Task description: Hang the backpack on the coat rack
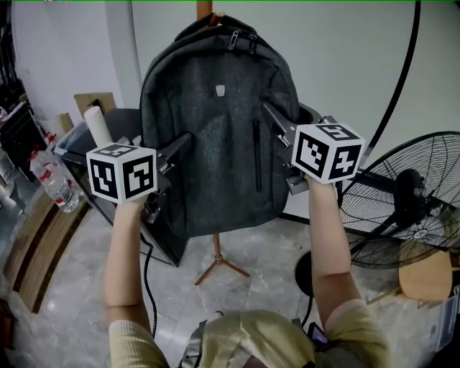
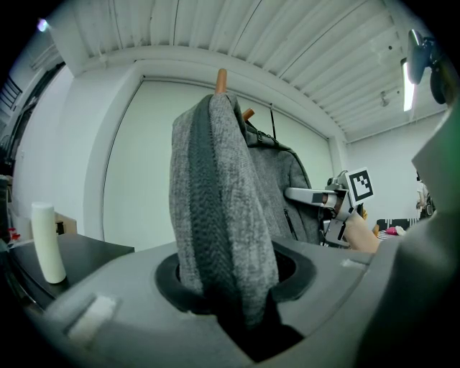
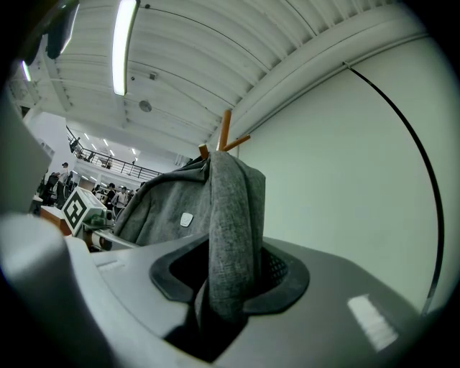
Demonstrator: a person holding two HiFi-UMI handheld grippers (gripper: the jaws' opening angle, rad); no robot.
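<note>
Head view: your left tongs [image 1: 182,142] and right tongs [image 1: 269,110] pinch the grey backpack's [image 1: 215,122] sides, up against the coat rack [image 1: 205,7] pole | Left gripper view: half-closed on a soft fabric fold | Right gripper view: likewise clamped on a fold, pegs [image 3: 225,133] just above; bag looks limp and bulky, so its top handle [image 1: 192,25] probably carries it best.

Cloth, wood, wire, polished floor.
The backpack [image 1: 215,129] is matt grey woven cloth, slightly rough; the coat rack [image 1: 205,8] is smooth brown wood; the floor [image 1: 251,244] shines glossy; the fan [image 1: 374,194] cage is dark metal wire.
</note>
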